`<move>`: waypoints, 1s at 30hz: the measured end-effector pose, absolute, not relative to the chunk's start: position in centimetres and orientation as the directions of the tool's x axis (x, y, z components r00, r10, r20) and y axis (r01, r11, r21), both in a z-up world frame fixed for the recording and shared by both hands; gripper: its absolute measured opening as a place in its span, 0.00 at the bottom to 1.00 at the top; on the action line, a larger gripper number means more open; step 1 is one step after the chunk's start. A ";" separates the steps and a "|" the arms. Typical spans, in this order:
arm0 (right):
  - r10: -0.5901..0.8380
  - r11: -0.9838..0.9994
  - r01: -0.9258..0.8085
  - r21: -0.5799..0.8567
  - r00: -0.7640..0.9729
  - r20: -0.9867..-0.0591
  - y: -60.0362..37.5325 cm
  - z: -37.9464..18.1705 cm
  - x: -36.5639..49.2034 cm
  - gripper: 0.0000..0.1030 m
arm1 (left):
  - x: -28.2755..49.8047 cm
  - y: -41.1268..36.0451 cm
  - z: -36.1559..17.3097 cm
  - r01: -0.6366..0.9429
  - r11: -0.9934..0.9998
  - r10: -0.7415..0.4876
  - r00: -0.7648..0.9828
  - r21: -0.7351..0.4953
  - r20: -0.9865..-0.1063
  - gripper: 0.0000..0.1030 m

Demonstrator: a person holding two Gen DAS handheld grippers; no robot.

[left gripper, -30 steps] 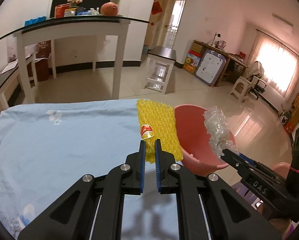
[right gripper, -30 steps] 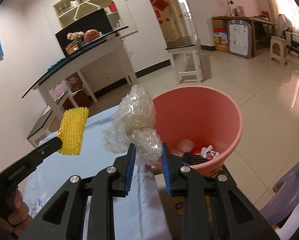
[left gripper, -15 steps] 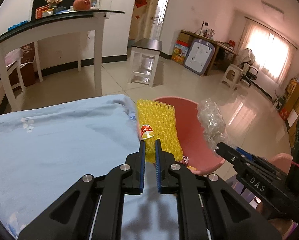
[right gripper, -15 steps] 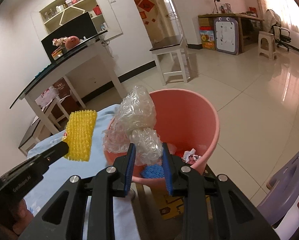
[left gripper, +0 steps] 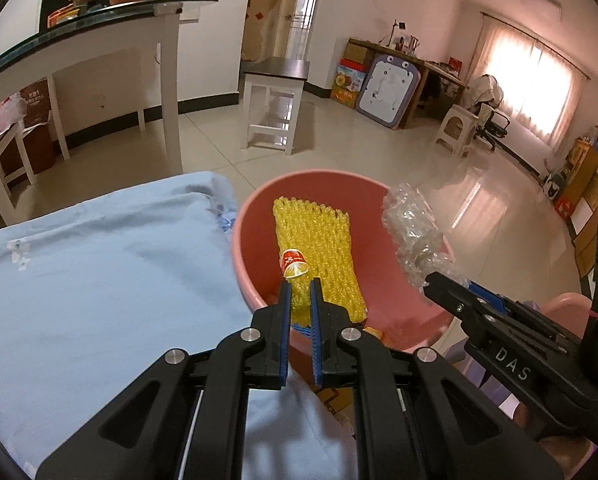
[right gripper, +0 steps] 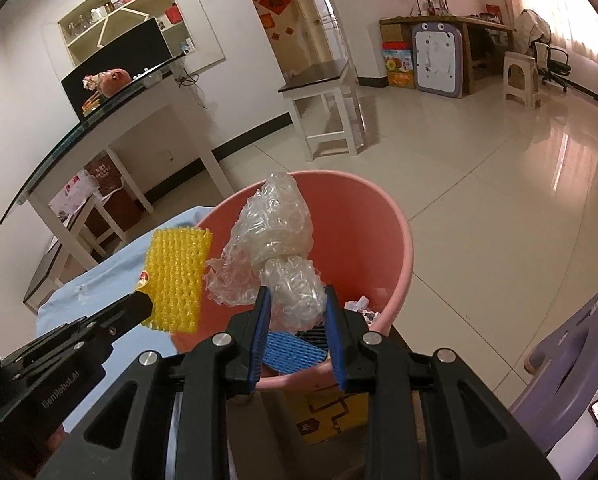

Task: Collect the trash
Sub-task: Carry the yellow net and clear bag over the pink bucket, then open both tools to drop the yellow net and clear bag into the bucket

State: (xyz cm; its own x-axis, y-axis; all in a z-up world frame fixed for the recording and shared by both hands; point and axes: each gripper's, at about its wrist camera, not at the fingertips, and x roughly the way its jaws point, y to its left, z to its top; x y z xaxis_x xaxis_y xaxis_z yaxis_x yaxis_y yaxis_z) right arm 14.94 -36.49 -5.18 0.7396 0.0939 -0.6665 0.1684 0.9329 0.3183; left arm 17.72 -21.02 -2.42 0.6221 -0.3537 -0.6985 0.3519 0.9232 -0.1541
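My left gripper (left gripper: 297, 285) is shut on a yellow foam net (left gripper: 317, 249) with a red sticker and holds it over the pink bucket (left gripper: 255, 208). My right gripper (right gripper: 295, 294) is shut on a wad of clear bubble wrap (right gripper: 273, 240) and holds it above the bucket's (right gripper: 395, 232) near rim. The bucket holds a blue foam net (right gripper: 289, 350), a black piece and crumpled paper. The yellow net (right gripper: 177, 276) and the left gripper (right gripper: 139, 304) also show in the right wrist view, at the bucket's left rim. The bubble wrap (left gripper: 413, 236) shows in the left wrist view over the bucket's right rim.
A table with a light blue cloth (left gripper: 99, 272) lies left of the bucket. A cardboard box (right gripper: 331, 412) sits under the bucket. A purple plastic stool (right gripper: 571, 356) stands at the right. A glass-topped white table (left gripper: 99, 40) and a small stool table (left gripper: 275, 100) stand farther back on the tiled floor.
Both grippers moved right and forward, from over the table edge to over the pink bucket, each still holding its piece of trash.
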 end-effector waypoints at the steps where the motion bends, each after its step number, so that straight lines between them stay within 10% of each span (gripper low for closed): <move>1: 0.093 0.932 0.171 0.318 0.738 -0.669 -36.7 -5.3 15.1 0.26 | 18.0 -21.3 -2.6 0.354 0.923 -0.353 0.618 -0.153 -0.703 0.08; 30: 0.078 0.915 0.222 0.336 0.720 -0.689 -39.0 -7.7 17.0 0.30 | 19.7 -23.9 -5.0 0.374 0.915 -0.355 0.571 -0.150 -0.741 0.15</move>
State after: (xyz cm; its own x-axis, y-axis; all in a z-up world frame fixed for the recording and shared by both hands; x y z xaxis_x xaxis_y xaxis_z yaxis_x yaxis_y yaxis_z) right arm 17.04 -39.04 -7.72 0.7204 0.0784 -0.6891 0.2220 0.9153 0.3362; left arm 19.66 -23.88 -5.02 0.5706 -0.3546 -0.7407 0.3736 0.9153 -0.1504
